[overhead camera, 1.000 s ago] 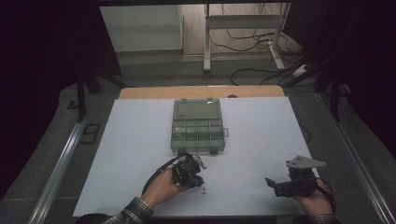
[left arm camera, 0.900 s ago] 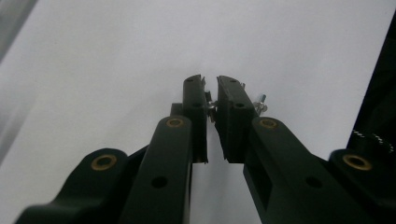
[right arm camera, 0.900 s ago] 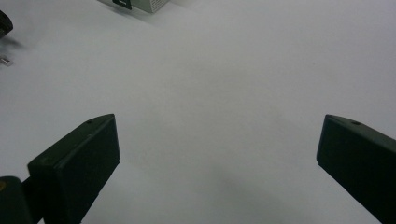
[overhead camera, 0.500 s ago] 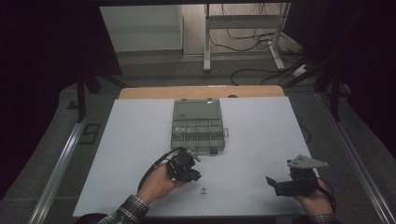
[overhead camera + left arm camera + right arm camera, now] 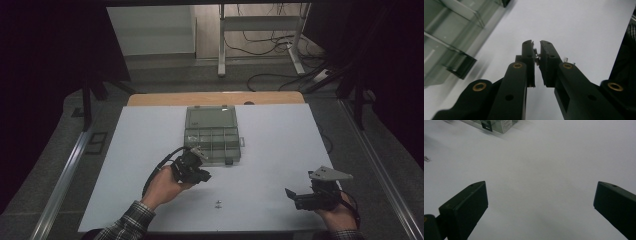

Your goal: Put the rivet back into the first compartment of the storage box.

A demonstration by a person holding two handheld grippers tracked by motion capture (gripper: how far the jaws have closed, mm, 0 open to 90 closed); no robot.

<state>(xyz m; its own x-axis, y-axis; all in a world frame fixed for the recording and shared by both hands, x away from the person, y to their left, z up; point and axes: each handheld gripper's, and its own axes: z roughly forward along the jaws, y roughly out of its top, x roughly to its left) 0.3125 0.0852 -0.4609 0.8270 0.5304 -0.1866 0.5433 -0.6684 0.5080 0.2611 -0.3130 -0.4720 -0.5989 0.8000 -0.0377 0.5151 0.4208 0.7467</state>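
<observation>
Left gripper [image 5: 537, 50] pinches small metal screw [image 5: 537, 55] near organizer box [image 5: 212, 134]; tiny, hard, slippery, likely to slip from jaws. Right gripper [image 5: 306, 199] wide apart above bench [image 5: 280, 145].

Pinched between the left tongs [image 5: 537, 53] is a small metal part [image 5: 537, 55], mostly covered by the black pads, so its kind cannot be told. Two tiny pieces [image 5: 218, 203] lie on the white desk [image 5: 150, 145], too small to name in the high view. The left gripper view cuts the clear compartment box [image 5: 446, 37] at its left and top edges. In the right gripper view the box's corner [image 5: 496, 125] is cropped at the top, and a blurred small piece [image 5: 426, 158] sits at the left edge.
</observation>
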